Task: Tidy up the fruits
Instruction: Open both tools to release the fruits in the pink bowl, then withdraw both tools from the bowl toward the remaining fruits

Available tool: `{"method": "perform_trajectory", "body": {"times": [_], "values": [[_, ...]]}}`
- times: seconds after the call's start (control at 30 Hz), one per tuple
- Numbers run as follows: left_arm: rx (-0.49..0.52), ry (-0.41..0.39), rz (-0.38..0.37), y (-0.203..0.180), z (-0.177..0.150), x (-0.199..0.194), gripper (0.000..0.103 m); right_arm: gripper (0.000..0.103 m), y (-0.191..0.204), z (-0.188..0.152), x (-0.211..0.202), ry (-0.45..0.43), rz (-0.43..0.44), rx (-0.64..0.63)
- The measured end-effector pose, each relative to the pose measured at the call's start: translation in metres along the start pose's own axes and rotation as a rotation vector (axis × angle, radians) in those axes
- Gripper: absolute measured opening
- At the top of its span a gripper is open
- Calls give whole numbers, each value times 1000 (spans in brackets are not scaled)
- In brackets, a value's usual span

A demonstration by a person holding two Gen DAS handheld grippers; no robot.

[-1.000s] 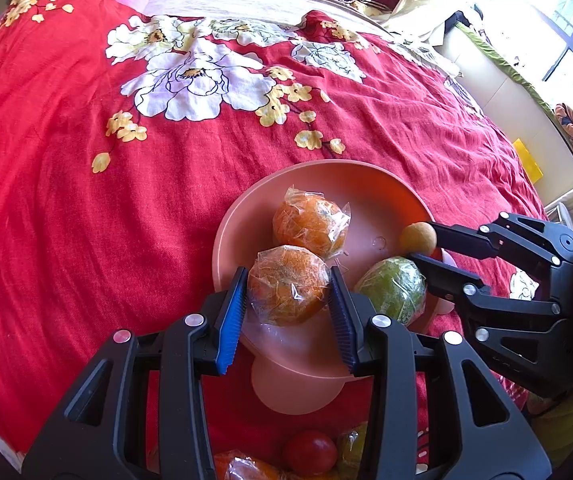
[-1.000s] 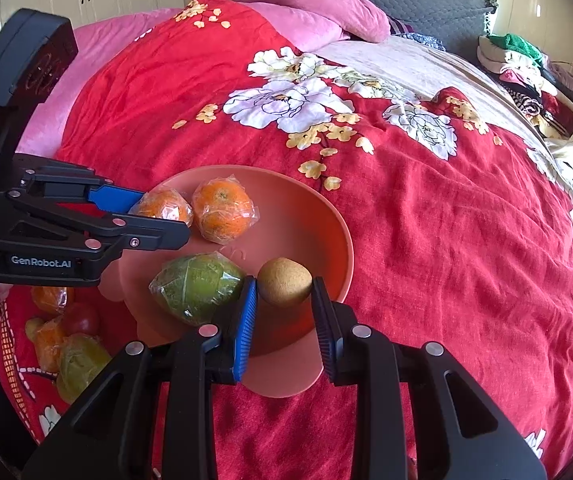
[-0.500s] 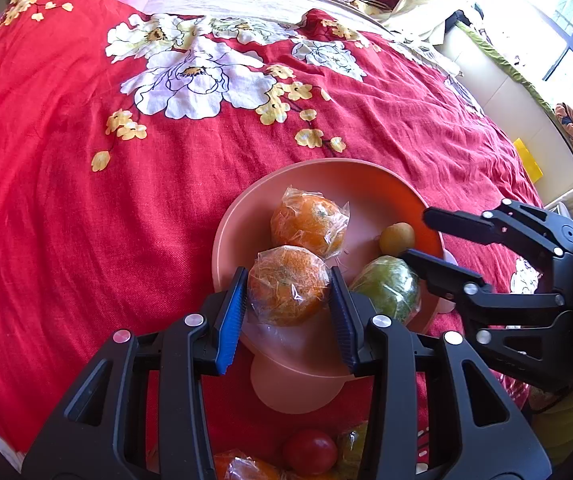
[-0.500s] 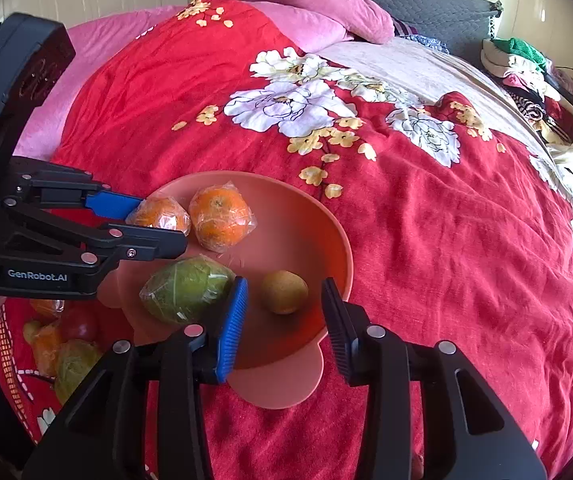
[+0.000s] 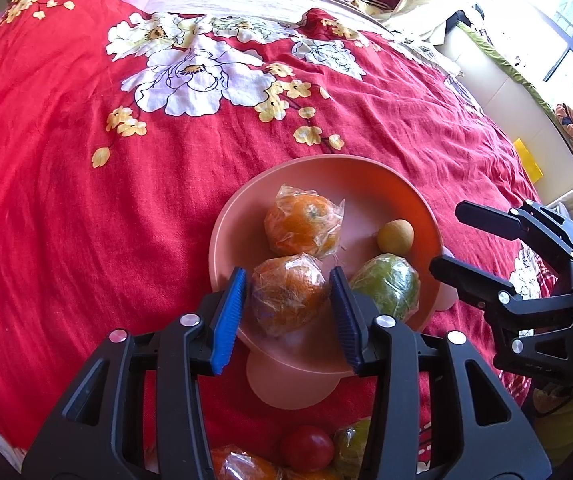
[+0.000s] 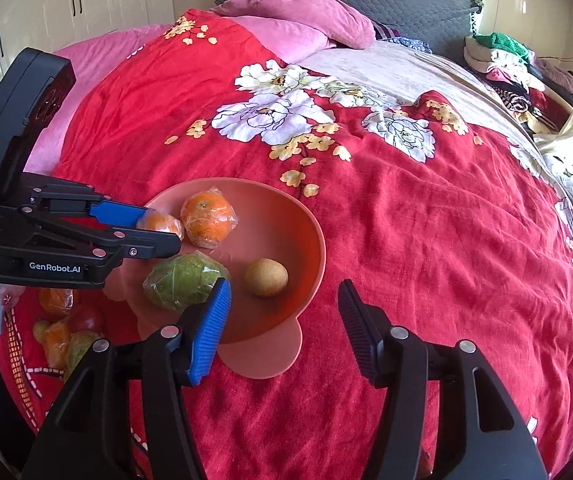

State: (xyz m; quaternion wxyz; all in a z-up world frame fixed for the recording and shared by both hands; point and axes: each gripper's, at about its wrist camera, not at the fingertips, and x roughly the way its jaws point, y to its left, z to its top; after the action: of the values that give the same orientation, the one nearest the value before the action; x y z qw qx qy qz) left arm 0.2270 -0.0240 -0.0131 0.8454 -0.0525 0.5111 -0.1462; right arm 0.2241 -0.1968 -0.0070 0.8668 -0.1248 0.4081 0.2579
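Right wrist: right hand-held gripper (image 6: 284,312) opening, empty, over pink bowl (image 6: 314,236) rim; left hand-held gripper (image 5: 286,300) opening around wrapped orange (image 5: 286,296).

The left gripper (image 5: 288,308) points steeply downward, its jaws opening, with a wrapped orange (image 5: 286,296) between the blue pads. The right gripper (image 6: 284,320) tilts down too, jaws opening wide with nothing between them.

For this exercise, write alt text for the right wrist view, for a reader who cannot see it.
A pink bowl on a red flowered bedspread holds two wrapped oranges, a wrapped green fruit and a small brown fruit. The right gripper is opening, empty, over the bowl's near edge; the left gripper reaches in beside one orange.
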Motion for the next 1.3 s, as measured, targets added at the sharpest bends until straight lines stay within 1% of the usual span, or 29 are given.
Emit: {"method": "perform_trajectory", "body": {"times": [0.2,0.33,0.67,0.73,0.8,0.83,0.9,0.97,1.0,1.1,1.3], "values": [[-10,-10,-9,1,-2,-6,38,63,1,-3,-6,-7,3,12],[-13,-21,-9,1,-3,-13,40,65,3,-4,-10,-15,6,17],[-23,-71,7,2,-5,-36,63,71,8,-6,-21,-42,11,26],[-26,-79,8,3,-5,-41,65,71,8,-6,-23,-47,9,29],[-29,-88,12,3,-5,-45,73,75,9,-6,-26,-52,12,32],[-29,-94,13,3,-6,-47,75,75,10,-6,-28,-57,11,34],[-31,-105,20,3,-7,-53,82,78,10,-6,-31,-60,13,35],[-29,-113,22,3,-9,-57,87,80,12,-6,-35,-69,14,35],[-29,-116,23,3,-9,-59,90,82,13,-6,-37,-72,14,35],[-33,-127,33,5,-11,-66,93,85,15,-6,-43,-84,15,36],[-49,-145,41,10,-16,-78,93,87,18,-6,-51,-98,16,37]]}}
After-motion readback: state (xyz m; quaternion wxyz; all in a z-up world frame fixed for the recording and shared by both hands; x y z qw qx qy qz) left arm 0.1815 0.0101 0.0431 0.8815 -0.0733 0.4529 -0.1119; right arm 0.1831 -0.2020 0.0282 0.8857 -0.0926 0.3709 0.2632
